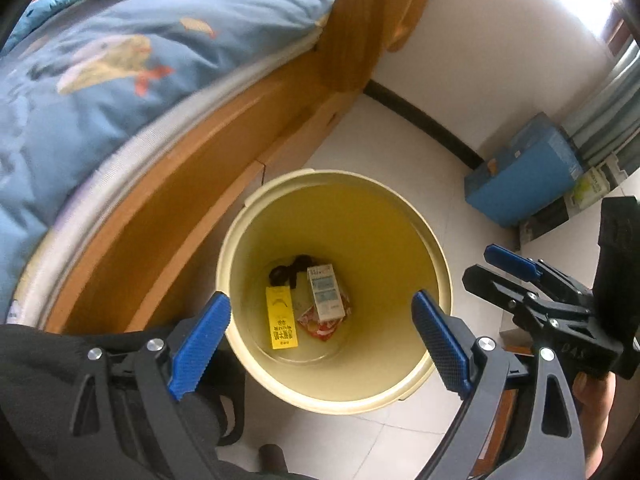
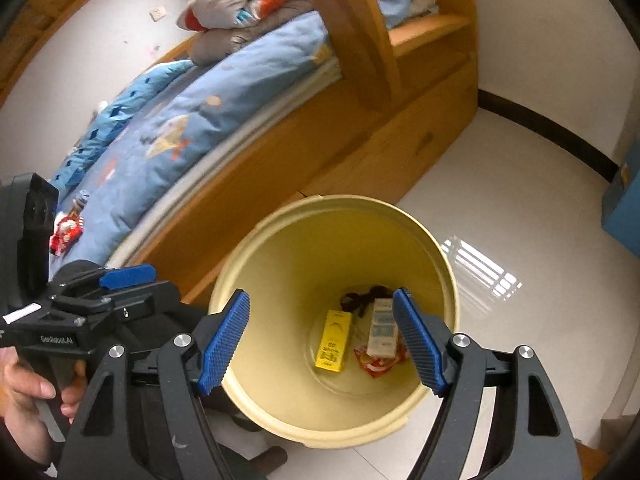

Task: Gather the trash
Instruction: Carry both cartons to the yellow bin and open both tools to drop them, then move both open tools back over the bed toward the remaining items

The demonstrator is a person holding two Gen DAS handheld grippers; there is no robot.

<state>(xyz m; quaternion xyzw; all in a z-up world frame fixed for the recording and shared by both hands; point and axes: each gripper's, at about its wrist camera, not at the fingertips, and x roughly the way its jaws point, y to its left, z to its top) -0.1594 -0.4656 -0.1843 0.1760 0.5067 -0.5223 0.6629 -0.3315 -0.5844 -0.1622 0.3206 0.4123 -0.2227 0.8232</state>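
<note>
A bedroom, white tiled floor (image 2: 520, 168), wooden bed (image 2: 360, 160) running along the left with a blue quilt (image 2: 192, 120) on top. Both tongs hang over a cream bin (image 1: 236, 240) that stands on the tiles just beside the bed. The left tongs (image 1: 320, 340) are spread wide, nothing between the blue pads; the right tongs (image 2: 324, 344) are parted too, a little less, and equally empty. Down in the bin: a yellow box (image 1: 282, 318), a white carton (image 1: 326, 292) lying on a red wrapper (image 1: 320, 326), and something dark and stringy (image 1: 288, 270) behind them. So that trash looks delivered. Further out, on the quilt at the left edge of the right view, a red-and-white packet (image 2: 66, 230) lies well apart from the bin, likely more to collect. The risks from here: the tongs sit low and close over the rim, so a careless swing toward the bed could clip it and tip the light bin, spilling everything. And soft quilt under that packet could get pinched along with it.
</note>
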